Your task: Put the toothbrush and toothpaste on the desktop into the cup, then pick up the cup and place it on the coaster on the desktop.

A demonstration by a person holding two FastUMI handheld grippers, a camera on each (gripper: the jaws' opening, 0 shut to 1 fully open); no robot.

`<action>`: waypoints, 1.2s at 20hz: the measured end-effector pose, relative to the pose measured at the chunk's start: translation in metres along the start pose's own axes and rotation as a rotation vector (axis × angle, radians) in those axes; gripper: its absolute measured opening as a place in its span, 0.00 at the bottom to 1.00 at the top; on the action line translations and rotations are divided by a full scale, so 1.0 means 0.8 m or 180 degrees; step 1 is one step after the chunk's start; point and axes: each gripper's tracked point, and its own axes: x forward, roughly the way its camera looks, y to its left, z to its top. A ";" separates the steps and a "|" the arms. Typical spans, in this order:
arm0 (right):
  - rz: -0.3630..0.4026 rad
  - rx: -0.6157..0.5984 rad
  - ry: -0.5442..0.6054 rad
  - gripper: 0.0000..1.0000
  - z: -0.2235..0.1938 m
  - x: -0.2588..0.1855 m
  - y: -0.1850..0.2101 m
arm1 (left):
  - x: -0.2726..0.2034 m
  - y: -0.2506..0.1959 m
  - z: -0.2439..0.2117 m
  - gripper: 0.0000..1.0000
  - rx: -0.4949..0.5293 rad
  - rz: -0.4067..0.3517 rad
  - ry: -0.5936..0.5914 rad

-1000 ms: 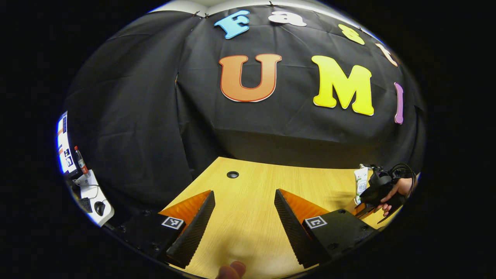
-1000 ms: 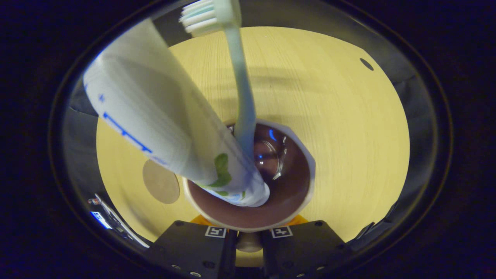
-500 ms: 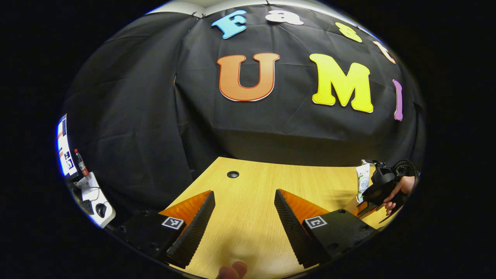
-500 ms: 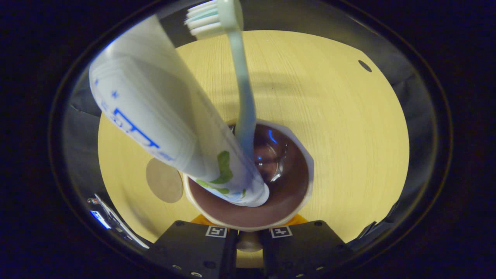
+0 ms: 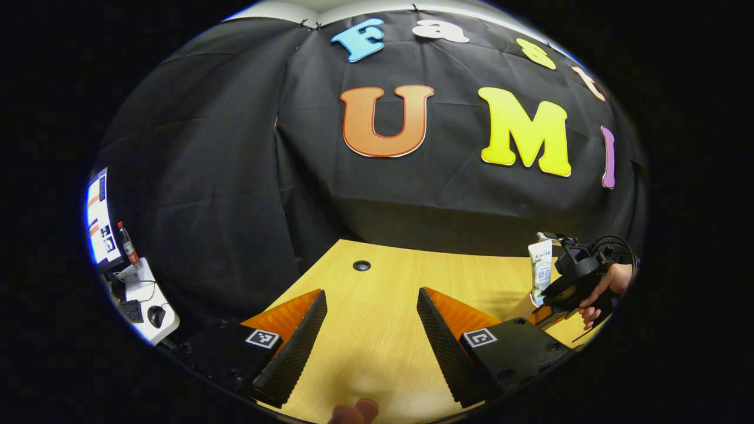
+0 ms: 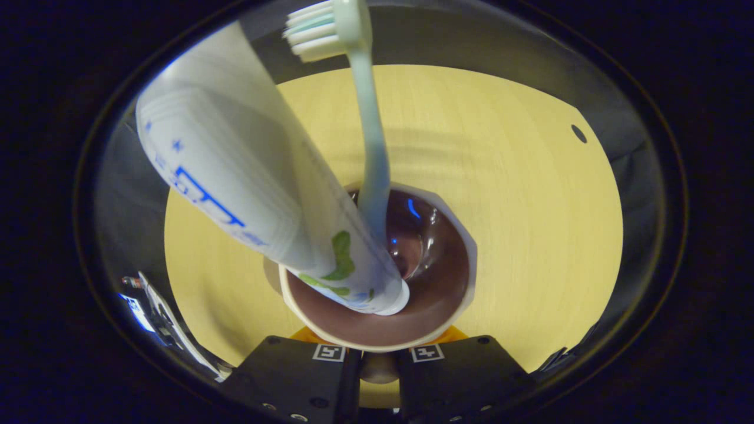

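Observation:
In the right gripper view I look straight down into the cup (image 6: pixel 439 294), brown inside with a pale rim. The white toothpaste tube (image 6: pixel 235 171) and the pale green toothbrush (image 6: pixel 368 147) stand in it, leaning up toward the camera. My right gripper (image 6: pixel 377 356) is shut on the cup at its near side and holds it above the wooden desktop (image 6: pixel 518 224). A sliver of the round coaster (image 6: pixel 270 275) peeks out at the cup's left rim. In the left gripper view my left gripper (image 5: pixel 371 347) stands open over bare desktop, while the right gripper (image 5: pixel 574 282) and toothpaste (image 5: pixel 539 271) show at far right.
A dark cable hole (image 5: pixel 361 265) sits near the desktop's back edge, below the black cloth wall. A small white side table (image 5: pixel 144 300) with a bottle, a mouse and a screen stands off to the left. A fingertip (image 5: pixel 353 412) shows at the bottom edge.
The right gripper has carried the cup toward the coaster, which has slid from open view to nearly under the cup's left rim. The left gripper has stayed open and barely shifted.

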 end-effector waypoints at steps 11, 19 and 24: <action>-0.0005 -0.0501 0.0148 0.24 -0.025 0.016 0.090 | -0.022 0.051 -0.004 0.97 -0.0063 0.0162 -0.0020; -0.0153 -0.0605 0.0311 0.24 -0.030 0.024 0.096 | -0.031 0.078 0.002 0.97 -0.0076 0.0249 -0.0062; -0.0146 -0.0631 0.0270 0.28 -0.026 0.031 0.101 | -0.030 0.070 0.010 0.97 -0.0104 0.0197 -0.0106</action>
